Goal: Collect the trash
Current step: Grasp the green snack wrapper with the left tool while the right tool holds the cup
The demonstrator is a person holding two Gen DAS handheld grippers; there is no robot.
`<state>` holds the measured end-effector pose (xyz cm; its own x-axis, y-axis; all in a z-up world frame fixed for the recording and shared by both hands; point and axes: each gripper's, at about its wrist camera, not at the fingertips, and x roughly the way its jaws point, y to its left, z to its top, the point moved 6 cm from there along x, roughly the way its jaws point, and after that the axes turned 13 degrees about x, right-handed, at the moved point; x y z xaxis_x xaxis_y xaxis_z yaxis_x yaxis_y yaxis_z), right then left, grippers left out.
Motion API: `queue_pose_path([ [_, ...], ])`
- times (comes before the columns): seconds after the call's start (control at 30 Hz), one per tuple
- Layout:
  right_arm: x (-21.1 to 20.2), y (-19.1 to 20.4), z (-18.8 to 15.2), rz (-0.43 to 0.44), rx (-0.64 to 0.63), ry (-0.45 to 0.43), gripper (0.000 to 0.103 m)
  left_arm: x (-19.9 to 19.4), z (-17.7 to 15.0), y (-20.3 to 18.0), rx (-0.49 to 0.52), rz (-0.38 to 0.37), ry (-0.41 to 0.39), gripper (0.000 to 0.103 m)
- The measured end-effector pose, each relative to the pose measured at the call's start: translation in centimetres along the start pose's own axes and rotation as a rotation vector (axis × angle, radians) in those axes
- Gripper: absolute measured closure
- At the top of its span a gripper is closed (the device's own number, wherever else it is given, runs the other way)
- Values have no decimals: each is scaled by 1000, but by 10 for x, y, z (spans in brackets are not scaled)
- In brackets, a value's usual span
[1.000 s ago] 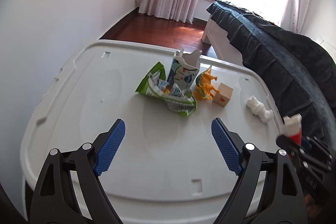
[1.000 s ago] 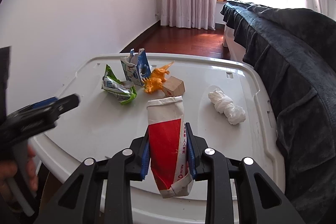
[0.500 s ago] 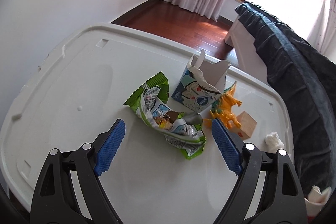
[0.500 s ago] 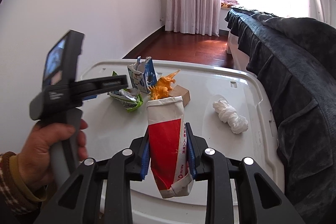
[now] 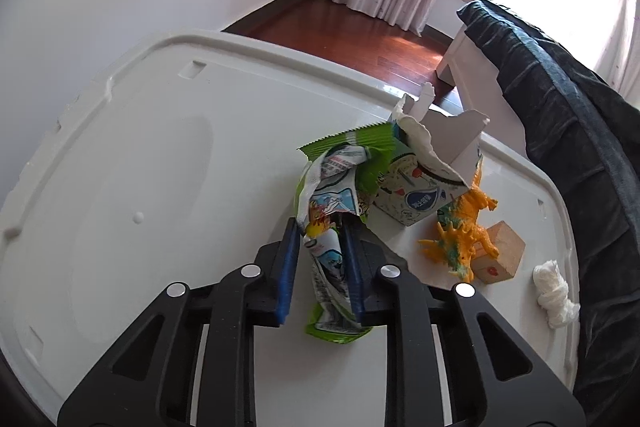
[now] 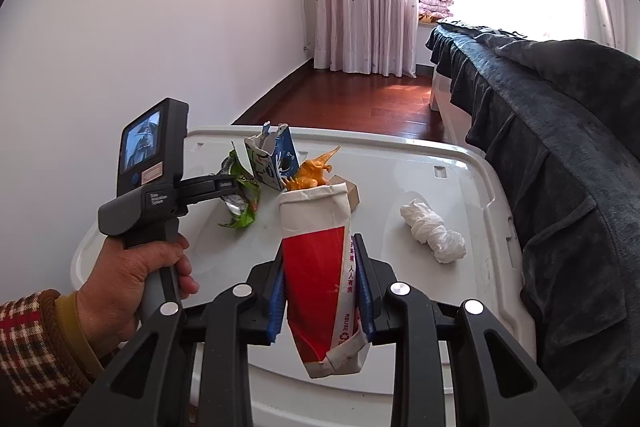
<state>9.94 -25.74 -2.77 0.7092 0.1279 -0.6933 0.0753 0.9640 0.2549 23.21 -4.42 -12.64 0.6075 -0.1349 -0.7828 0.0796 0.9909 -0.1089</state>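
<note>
My left gripper (image 5: pixel 320 227) is shut on a crumpled green snack wrapper (image 5: pixel 332 203) on the white lid (image 5: pixel 160 155); the wrapper also shows in the right wrist view (image 6: pixel 242 193), held by the left gripper (image 6: pixel 236 189). My right gripper (image 6: pixel 320 247) is shut on a red and white paper cup (image 6: pixel 316 267), held above the lid's near edge (image 6: pixel 460 187). A torn milk carton (image 5: pixel 424 187) stands just behind the wrapper. A crumpled white tissue (image 5: pixel 554 291) lies at the lid's right side, also in the right wrist view (image 6: pixel 432 231).
An orange toy dinosaur (image 5: pixel 464 231) and a wooden block (image 5: pixel 500 259) sit right of the carton. A bed with a dark blanket (image 6: pixel 560 155) runs along the lid's right side. A white wall (image 6: pixel 140 47) stands at the left, wooden floor (image 6: pixel 360 103) beyond.
My left gripper moved forward over the lid and shut on the green wrapper. The right gripper stayed shut on the cup, nearly still.
</note>
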Motion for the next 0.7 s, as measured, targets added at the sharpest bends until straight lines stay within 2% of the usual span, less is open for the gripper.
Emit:
queue_pose_path([
  [0.1, 0, 0, 1, -2, -2, -1, 74, -9, -5, 3, 37, -4, -13, 89],
  [0.43, 6, 5, -2, -8, -14, 10, 74, -38, -20, 16, 83, -11, -26, 89],
  [0.7, -4, 22, -7, 3, -53, 0, 74, -98, -37, 12, 150, -42, -60, 89],
])
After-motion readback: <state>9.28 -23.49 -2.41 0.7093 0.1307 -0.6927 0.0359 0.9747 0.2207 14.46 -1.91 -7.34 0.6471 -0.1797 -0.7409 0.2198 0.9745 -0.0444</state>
